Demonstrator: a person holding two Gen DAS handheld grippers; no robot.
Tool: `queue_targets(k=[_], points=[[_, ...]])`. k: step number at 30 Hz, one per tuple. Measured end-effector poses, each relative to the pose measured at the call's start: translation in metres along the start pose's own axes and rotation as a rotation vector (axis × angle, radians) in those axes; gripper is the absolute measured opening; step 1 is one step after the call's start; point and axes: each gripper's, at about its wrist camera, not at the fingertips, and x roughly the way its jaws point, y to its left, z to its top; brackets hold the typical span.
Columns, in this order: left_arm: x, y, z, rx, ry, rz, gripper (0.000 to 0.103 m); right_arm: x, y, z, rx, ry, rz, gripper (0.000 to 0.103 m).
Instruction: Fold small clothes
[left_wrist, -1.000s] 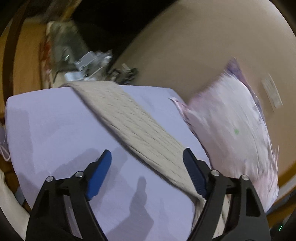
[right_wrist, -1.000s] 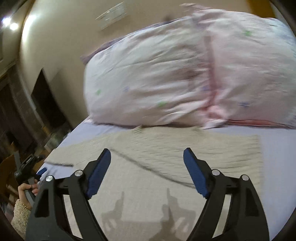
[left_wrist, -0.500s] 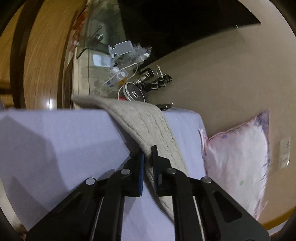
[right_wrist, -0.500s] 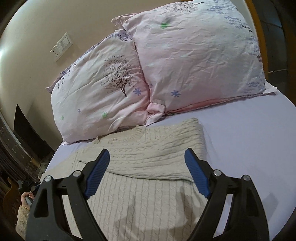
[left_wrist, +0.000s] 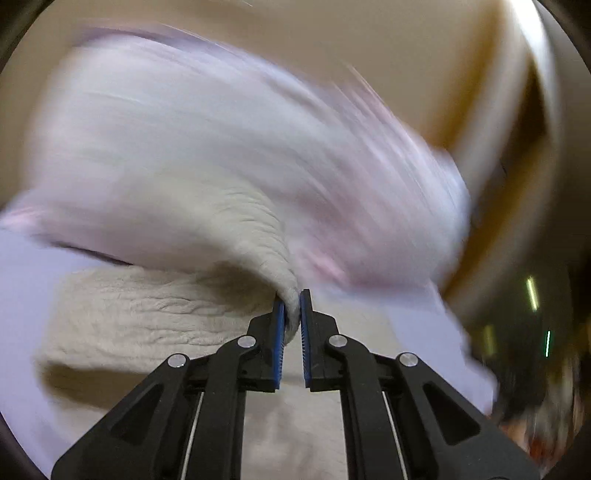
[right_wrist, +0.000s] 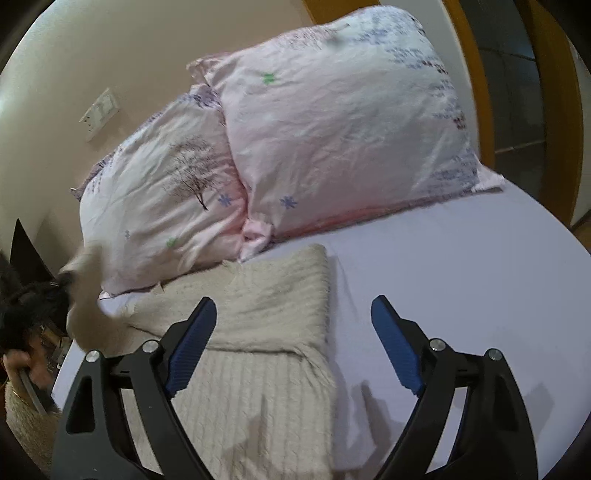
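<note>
A cream cable-knit sweater (right_wrist: 266, 332) lies on the lavender bed sheet (right_wrist: 443, 277), its right sleeve folded across the chest. My left gripper (left_wrist: 291, 314) is shut on the end of the sweater's other sleeve (left_wrist: 258, 236) and holds it lifted above the body of the sweater (left_wrist: 147, 314); that view is blurred by motion. The lifted sleeve shows at the left of the right wrist view (right_wrist: 86, 295). My right gripper (right_wrist: 291, 328) is open and empty, just above the sweater's right side.
Two pink patterned pillows (right_wrist: 332, 129) lean against the beige wall at the head of the bed, right behind the sweater. A wooden door frame (right_wrist: 554, 110) stands at the right. A wall switch plate (right_wrist: 99, 114) is at the upper left.
My left gripper, shut on the sleeve, has lifted and swung it fast toward the sweater's middle, turning to face the pillows. My right gripper stays open and has shifted slightly right.
</note>
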Motion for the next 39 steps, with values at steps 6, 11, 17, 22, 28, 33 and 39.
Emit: queue_targets(k=[6,11,17,22,28,33,39], points=[[0.021,-0.03,-0.05,0.099,0.168,-0.023,0.006,-0.031,-0.027,-0.019,0.01,0.043,0.06,0.09],[-0.079,0.012,-0.083,0.03,0.08,-0.013,0.008,-0.065,-0.049,-0.048,0.075,0.125,0.292,0.091],[-0.19,0.054,-0.157,-0.074,0.034,0.002,0.067,-0.105,-0.07,-0.106,0.098,0.285,0.521,0.091],[-0.217,0.079,-0.225,-0.21,0.07,-0.047,0.067,-0.094,-0.076,-0.158,0.146,0.475,0.58,0.089],[-0.175,0.085,-0.268,-0.283,0.163,-0.081,0.067,-0.04,-0.075,-0.195,0.291,0.591,0.695,0.073],[-0.153,0.087,-0.278,-0.368,0.16,-0.147,0.04,-0.019,-0.063,-0.205,0.327,0.584,0.807,0.012],[-0.163,0.078,-0.262,-0.413,0.095,-0.24,0.007,-0.046,-0.044,-0.173,0.215,0.448,0.841,0.007]])
